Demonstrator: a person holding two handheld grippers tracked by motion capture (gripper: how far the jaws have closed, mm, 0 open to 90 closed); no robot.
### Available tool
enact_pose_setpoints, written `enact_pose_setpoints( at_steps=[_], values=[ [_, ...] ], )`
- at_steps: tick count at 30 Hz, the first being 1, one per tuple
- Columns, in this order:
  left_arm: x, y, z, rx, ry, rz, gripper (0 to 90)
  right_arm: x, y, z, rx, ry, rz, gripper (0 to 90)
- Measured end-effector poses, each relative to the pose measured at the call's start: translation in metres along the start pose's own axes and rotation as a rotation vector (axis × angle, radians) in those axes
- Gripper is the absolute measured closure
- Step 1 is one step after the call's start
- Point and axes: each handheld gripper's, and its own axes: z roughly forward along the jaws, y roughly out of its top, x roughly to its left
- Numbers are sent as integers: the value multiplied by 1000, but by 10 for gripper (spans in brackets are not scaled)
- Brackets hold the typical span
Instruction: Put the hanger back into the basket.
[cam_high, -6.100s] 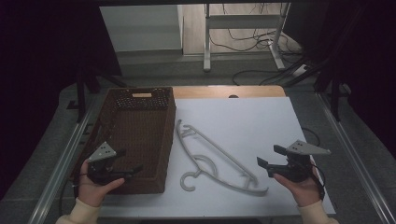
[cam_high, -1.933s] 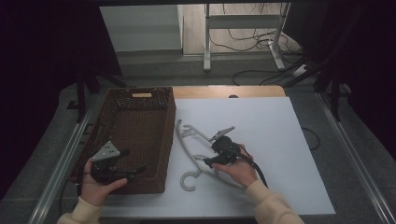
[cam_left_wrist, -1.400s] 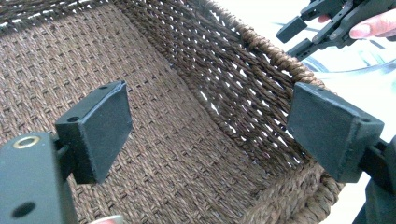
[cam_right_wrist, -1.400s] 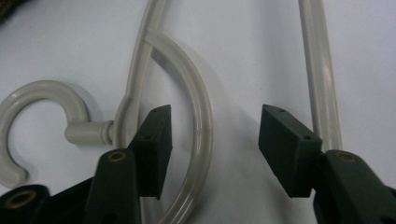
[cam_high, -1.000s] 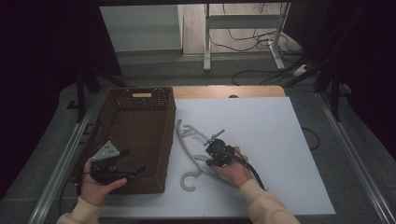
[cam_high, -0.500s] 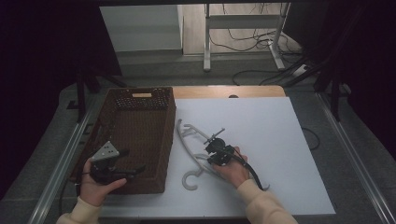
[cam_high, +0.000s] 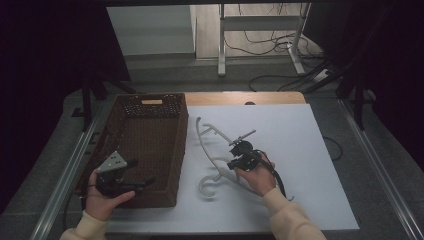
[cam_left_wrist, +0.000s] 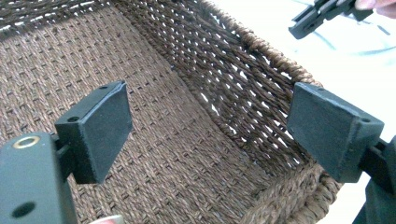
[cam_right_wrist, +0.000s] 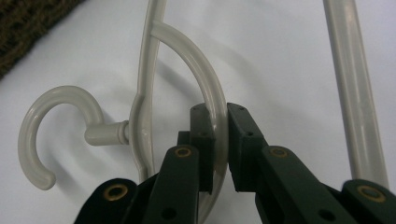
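Between my right gripper's (cam_right_wrist: 219, 140) fingers, closed on its curved inner bar, lies the white hanger (cam_high: 215, 150), flat on the desk (cam_high: 300, 150) beside the wicker basket (cam_high: 175, 150). I should lift level, hook trailing. My left gripper (cam_left_wrist: 210, 135) waits open over the basket.

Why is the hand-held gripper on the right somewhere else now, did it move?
Yes. The right hand-held gripper went from the table's right edge leftward toward the brown basket, and it is now shut on the white hanger.
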Motion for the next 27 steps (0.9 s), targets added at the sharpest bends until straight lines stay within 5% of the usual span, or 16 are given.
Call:
enact_pose_setpoints(
  at_steps=[19,27],
  values=[
    [-1,1,0,-4,-1,2,144,-17,8,-56,-222,163,118,810],
    [-6,3,2,-17,-29,-12,141,-20,8,-63,-277,208,162,810]
  ],
)
